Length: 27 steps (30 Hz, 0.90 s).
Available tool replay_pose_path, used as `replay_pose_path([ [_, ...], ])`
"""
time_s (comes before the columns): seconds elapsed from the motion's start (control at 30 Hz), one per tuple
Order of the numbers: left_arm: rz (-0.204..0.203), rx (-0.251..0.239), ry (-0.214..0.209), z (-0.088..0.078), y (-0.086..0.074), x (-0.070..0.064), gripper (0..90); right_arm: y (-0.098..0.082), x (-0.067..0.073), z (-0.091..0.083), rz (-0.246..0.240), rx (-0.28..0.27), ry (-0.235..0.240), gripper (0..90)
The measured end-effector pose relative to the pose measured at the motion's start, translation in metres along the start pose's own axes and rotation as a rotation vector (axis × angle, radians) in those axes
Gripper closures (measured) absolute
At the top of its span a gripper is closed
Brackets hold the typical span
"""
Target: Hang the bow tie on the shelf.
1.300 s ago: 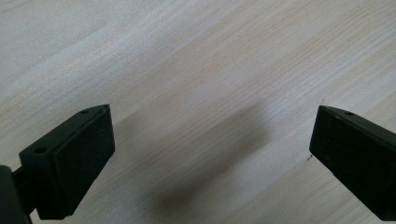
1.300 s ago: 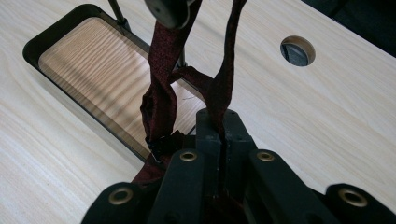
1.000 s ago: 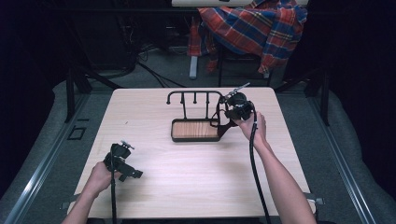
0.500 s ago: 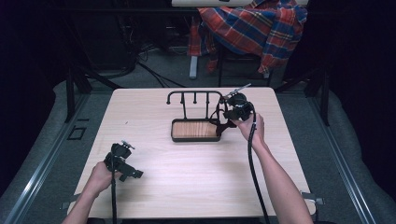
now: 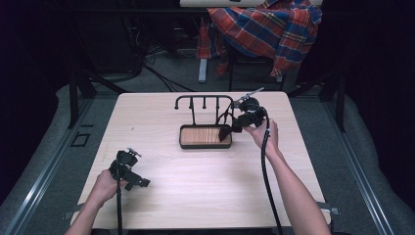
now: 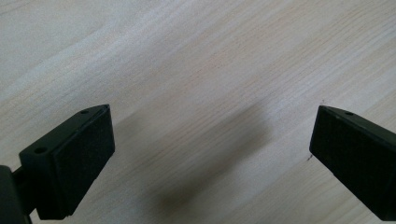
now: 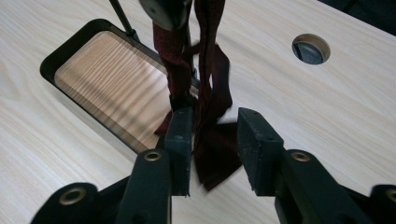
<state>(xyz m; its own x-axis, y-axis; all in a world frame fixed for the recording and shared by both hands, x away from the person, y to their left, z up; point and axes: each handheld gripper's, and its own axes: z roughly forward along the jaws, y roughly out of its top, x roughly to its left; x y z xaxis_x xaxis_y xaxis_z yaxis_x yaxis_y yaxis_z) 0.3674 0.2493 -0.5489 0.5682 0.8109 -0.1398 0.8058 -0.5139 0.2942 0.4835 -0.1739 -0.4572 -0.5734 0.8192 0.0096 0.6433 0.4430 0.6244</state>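
Observation:
A black hook rack (image 5: 203, 98) stands on a wood-lined tray base (image 5: 203, 136) at the middle of the table. A dark red ribbon (image 7: 210, 70) hangs from the rack's right end down to the table. My right gripper (image 7: 215, 121) sits at the tray's right end (image 5: 229, 130). Its jaws have just been opening and now stand apart, with the ribbon hanging loose between them. My left gripper (image 5: 141, 181) rests at the near left of the table. In the left gripper view it (image 6: 210, 140) is wide open over bare wood, holding nothing.
The light wooden table (image 5: 161, 122) has a round cable hole (image 7: 310, 48) beyond the ribbon. A plaid cloth (image 5: 264, 29) is draped over a chair behind the table's far edge. Cables trail from both grippers toward the near edge.

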Motion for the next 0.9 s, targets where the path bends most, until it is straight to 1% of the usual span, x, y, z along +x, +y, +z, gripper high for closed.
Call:
replay_pose_path([
  [0.1,0.000,0.000,0.001,0.000,0.000,0.000,0.1,0.000,0.001,-0.006,-0.011,-0.006,-0.002,61.9],
  [0.17,0.001,0.000,0.002,0.000,0.000,0.000,0.1,0.000,0.001,-0.009,-0.009,-0.011,0.008,61.1],
  [0.27,0.001,-0.002,0.002,0.000,0.000,0.000,0.1,0.000,0.002,-0.014,-0.014,-0.002,0.011,58.8],
  [0.37,-0.002,0.001,0.002,0.000,0.000,-0.001,0.1,-0.001,0.003,-0.019,-0.015,0.003,0.014,54.4],
  [0.47,-0.001,0.000,0.004,0.000,0.000,-0.001,0.1,-0.002,0.005,-0.026,-0.011,0.016,0.016,47.3],
  [0.5,-0.002,-0.001,0.003,0.000,0.000,-0.001,0.1,-0.002,0.005,-0.029,-0.013,0.018,0.006,44.7],
  [0.53,-0.003,0.000,0.003,-0.001,0.000,-0.001,0.1,-0.003,0.006,-0.032,-0.011,0.015,0.005,42.7],
  [0.6,0.000,-0.002,0.005,0.000,0.000,-0.001,0.1,-0.005,0.008,-0.038,-0.013,0.027,0.006,37.4],
  [0.63,0.007,-0.001,0.006,0.000,0.000,0.000,0.1,-0.006,0.009,-0.041,-0.018,0.030,-0.001,34.4],
  [0.73,-0.002,-0.002,0.004,0.000,0.000,-0.001,0.1,-0.011,0.013,-0.051,-0.037,0.043,-0.003,27.6],
  [0.9,-0.005,-0.001,0.005,-0.001,0.000,-0.001,0.1,-0.021,0.023,-0.065,-0.071,0.047,0.015,21.4],
])
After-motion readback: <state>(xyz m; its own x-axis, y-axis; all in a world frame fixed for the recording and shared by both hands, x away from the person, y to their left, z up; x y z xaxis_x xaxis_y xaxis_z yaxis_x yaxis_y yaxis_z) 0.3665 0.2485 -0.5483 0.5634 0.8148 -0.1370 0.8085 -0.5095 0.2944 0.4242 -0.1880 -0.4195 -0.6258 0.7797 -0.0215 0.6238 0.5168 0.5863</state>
